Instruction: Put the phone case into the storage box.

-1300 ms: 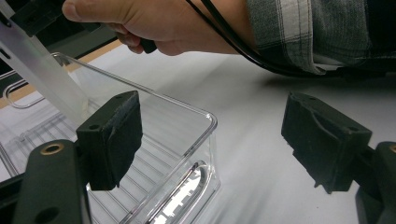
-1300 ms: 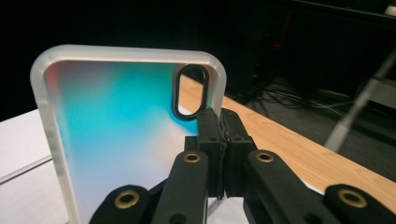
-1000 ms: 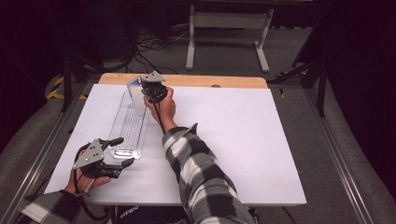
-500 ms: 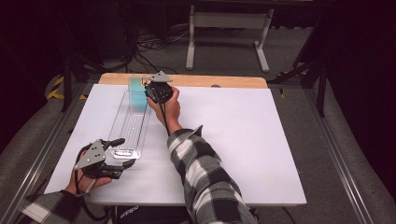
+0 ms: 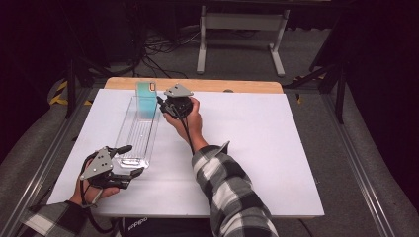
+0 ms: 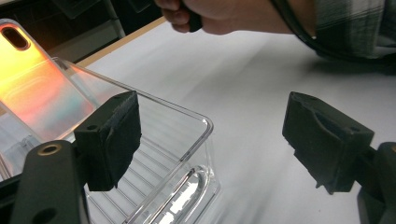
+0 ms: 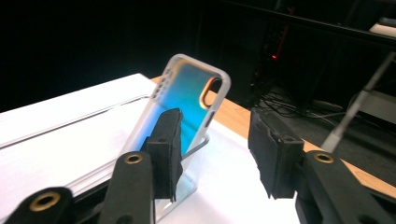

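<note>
While the near end of the clear tray (image 5: 138, 138) sits between the jaws of the left gripper (image 5: 129, 159), that tool does not seem to pinch it: in the left gripper view the pads stand spread, one pad (image 6: 112, 135) over the tray's inside and the other well off to the side above the white table top (image 5: 257, 148), neither pressing on the wall. It looks more like a steadying guard than a grip.

Farther along, at the tray's far end, the iridescent phone case (image 5: 146, 96) stands upright, leaning against the end wall near the wooden edge of the table. The right gripper (image 5: 160, 104) is just beside it, and its jaws have just been opening; in the right gripper view the case (image 7: 187, 102) stands beyond the parted pads, free of both.

By my judgement the placing is done: the case rests in the tray on its own. What remains is little, only drawing the right hand (image 5: 190, 116) clear and letting the left one go.
</note>
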The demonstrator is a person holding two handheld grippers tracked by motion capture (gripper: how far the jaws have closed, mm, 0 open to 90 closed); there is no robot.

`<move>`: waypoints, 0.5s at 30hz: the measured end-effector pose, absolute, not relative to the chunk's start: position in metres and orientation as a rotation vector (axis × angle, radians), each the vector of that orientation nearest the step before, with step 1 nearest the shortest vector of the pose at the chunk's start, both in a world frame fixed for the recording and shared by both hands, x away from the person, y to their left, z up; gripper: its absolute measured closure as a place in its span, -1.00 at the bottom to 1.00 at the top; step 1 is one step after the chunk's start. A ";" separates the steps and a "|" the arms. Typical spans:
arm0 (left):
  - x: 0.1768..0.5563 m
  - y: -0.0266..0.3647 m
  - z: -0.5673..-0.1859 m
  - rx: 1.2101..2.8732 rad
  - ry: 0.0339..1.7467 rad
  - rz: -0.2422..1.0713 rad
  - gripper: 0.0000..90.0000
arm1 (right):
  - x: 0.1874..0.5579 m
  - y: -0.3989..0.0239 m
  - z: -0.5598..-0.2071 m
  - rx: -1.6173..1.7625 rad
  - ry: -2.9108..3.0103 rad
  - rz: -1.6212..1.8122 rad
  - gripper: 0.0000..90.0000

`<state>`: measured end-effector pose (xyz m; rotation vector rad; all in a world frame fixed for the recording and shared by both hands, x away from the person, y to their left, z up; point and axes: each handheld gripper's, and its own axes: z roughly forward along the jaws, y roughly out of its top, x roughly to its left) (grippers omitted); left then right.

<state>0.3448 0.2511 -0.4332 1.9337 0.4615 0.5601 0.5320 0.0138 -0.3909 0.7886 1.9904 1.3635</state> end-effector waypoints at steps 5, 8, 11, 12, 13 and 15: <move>0.344 0.250 -0.433 1.921 0.472 0.562 -0.56 | 0.521 0.004 -0.388 0.739 2.008 1.358 0.15; 0.344 0.250 -0.432 1.917 0.475 0.568 -0.57 | 0.516 -0.002 -0.385 0.725 1.998 1.366 0.13; 0.345 0.250 -0.433 1.919 0.475 0.575 -0.58 | 0.512 -0.007 -0.383 0.720 2.000 1.366 0.11; 0.345 0.250 -0.433 1.923 0.475 0.578 -0.59 | 0.511 -0.008 -0.383 0.720 2.001 1.371 0.10; 0.346 0.251 -0.433 1.923 0.476 0.580 -0.59 | 0.509 -0.010 -0.383 0.711 2.007 1.365 0.09; 0.346 0.251 -0.432 1.928 0.472 0.578 -0.60 | 0.505 -0.012 -0.383 0.695 2.011 1.346 0.07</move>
